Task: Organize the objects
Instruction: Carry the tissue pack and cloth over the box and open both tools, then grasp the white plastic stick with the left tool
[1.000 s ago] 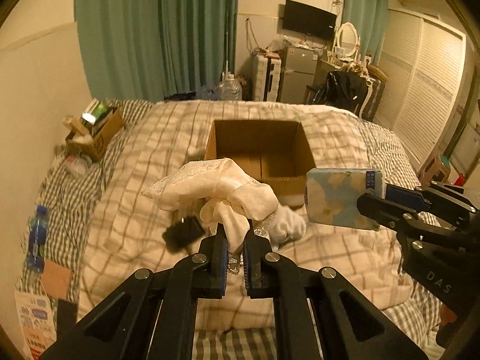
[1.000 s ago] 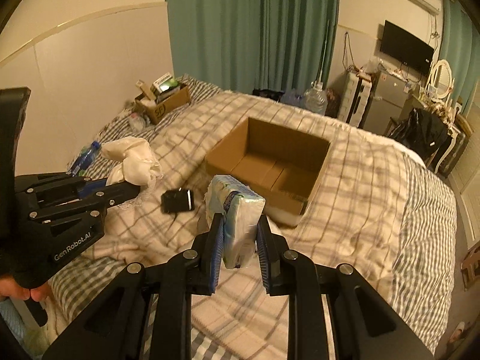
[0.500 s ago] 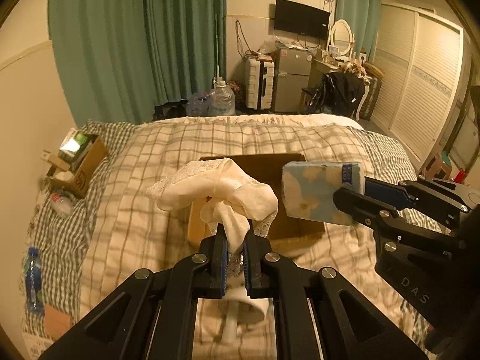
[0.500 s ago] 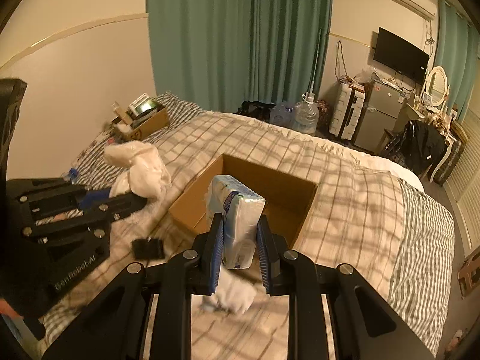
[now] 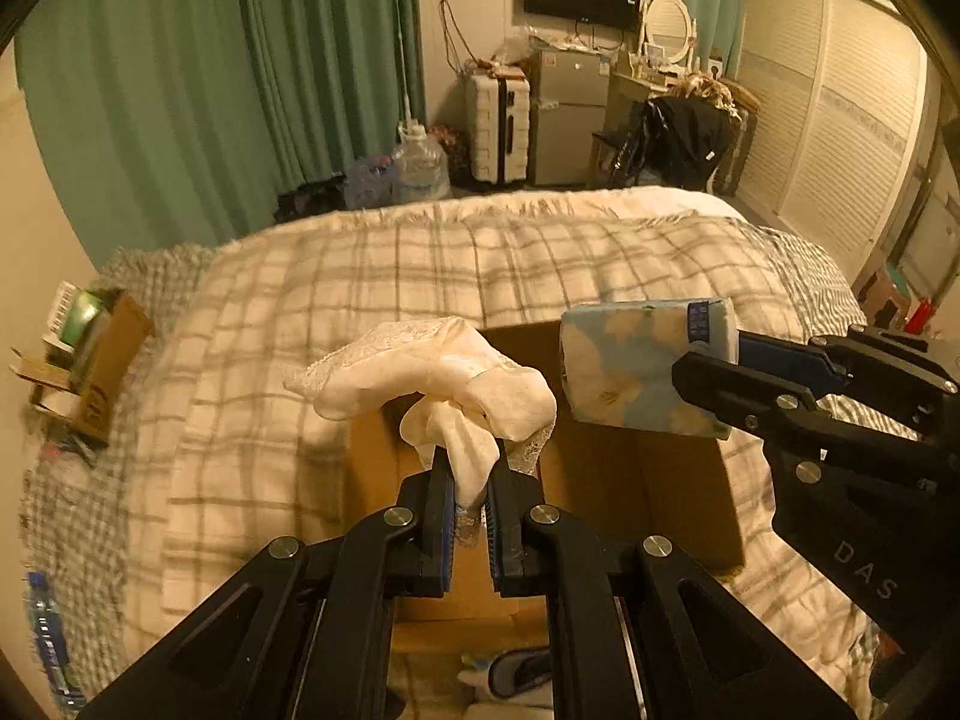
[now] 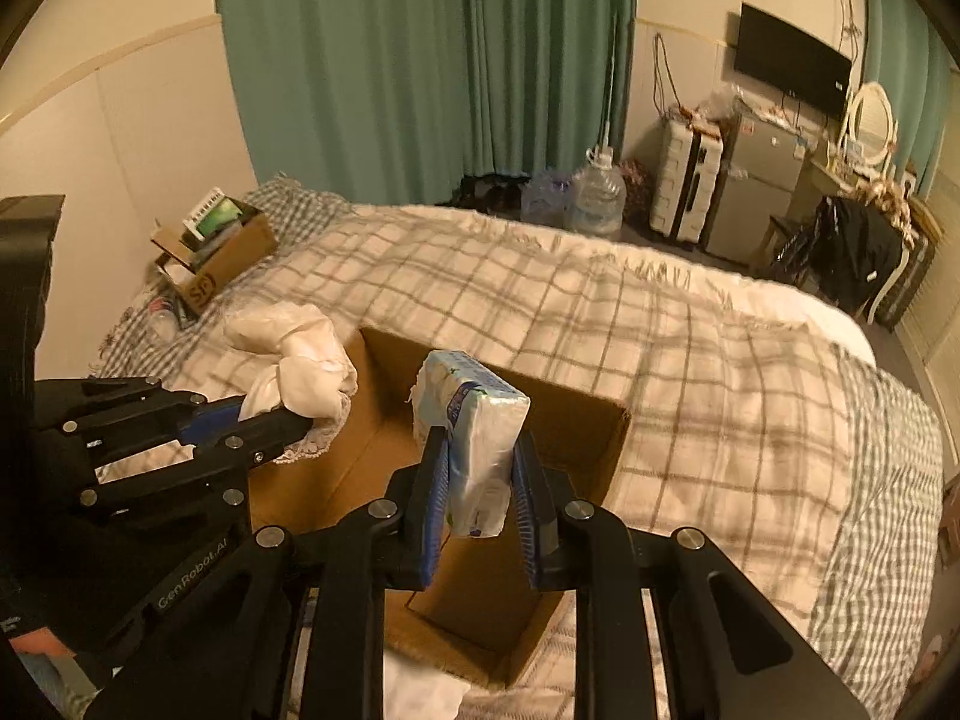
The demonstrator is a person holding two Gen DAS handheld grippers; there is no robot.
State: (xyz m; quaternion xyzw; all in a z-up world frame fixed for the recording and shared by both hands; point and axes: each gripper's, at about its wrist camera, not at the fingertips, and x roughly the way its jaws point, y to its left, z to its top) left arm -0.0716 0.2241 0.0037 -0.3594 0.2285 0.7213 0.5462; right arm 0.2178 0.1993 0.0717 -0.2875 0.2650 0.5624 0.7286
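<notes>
My left gripper is shut on a bunched cream cloth with lace trim and holds it above an open brown cardboard box on the bed. My right gripper is shut on a blue and white tissue pack, held above the same box. The tissue pack shows at the right of the left wrist view. The cloth and the left gripper show at the left of the right wrist view. The box inside looks bare where visible.
The box lies on a checked blanket over the bed. A small carton of items stands at the bed's far left. A water bottle lies by the left edge. A slipper lies near the box's front. Furniture lines the far wall.
Both grippers moved forward and over the box with their loads. The box now lies right under them. The black object and white items on the blanket have dropped out of view.
</notes>
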